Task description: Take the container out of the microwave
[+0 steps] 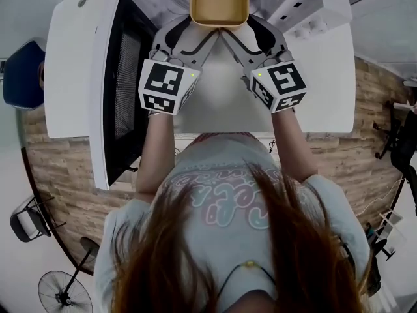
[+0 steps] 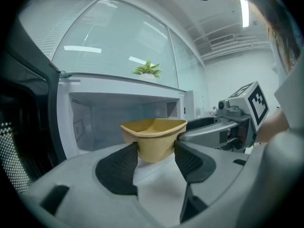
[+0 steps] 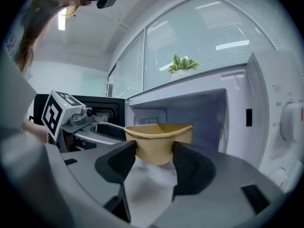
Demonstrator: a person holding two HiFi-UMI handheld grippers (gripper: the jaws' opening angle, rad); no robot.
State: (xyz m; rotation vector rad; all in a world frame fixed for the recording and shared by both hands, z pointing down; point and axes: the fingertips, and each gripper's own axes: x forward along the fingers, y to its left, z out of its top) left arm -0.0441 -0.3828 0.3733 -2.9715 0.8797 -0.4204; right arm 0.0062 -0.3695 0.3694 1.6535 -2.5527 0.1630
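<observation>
Head view: clamping a tan rounded plastic container with left gripper and right gripper fingers (open white microwave behind).

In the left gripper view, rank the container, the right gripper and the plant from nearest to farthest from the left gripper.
1. Container, held by the left gripper.
2. Right gripper, close at the right, on the same container.
3. Plant, above the microwave, farthest.
</observation>
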